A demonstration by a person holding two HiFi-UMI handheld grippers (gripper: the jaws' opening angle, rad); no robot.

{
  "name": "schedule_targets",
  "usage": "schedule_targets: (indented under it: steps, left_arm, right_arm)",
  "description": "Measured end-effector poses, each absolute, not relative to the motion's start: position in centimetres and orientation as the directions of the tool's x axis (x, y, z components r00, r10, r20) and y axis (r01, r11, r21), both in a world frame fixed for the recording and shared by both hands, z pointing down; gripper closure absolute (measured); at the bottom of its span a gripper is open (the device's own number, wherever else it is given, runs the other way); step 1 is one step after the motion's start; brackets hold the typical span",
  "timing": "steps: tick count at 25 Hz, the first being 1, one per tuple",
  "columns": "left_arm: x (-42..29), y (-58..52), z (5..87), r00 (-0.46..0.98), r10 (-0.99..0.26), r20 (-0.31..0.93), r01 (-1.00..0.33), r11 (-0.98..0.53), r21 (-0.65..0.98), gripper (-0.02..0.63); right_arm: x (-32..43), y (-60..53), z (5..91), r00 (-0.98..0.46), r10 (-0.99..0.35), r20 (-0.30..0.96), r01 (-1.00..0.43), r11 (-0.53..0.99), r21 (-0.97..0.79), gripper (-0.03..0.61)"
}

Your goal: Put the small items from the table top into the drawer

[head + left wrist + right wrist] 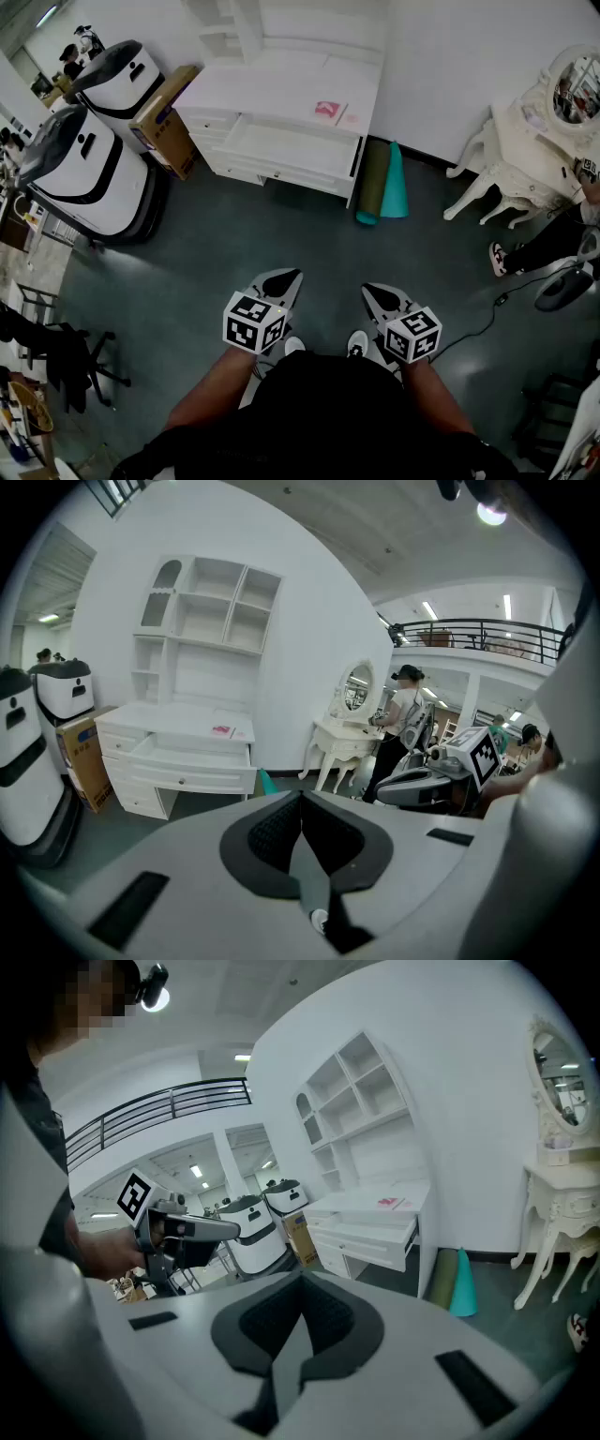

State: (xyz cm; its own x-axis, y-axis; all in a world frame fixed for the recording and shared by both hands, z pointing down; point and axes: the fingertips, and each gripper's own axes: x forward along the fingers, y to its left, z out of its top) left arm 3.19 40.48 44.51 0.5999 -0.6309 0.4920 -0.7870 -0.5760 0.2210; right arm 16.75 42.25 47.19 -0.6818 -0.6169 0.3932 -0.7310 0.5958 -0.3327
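Left tool [287,276], right tool [369,290] closed; desk drawer [291,148] out.

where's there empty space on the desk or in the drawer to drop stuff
The open drawer looks bare along its whole length. The desk top is bare from its left end, by the cardboard box, to past the middle. Only the right end is occupied: a pink item and a pale flat item lie side by side.

Two tools [280,281] [381,298], two white robots [80,173] [122,75], two rolled mats [373,178] [395,183] (one teal), one desk [281,89].
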Motion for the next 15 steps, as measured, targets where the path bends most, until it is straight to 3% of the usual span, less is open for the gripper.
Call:
schedule_targets:
  steps: [15]
  left_arm:
    - [2.99,40.48,44.17,0.602,-0.632,0.489,-0.784,-0.585,0.208,0.603]
  right_arm:
    - [16.24,42.33,47.11,-0.695,-0.599,0.398,-0.718,0.605,-0.345,0.552]
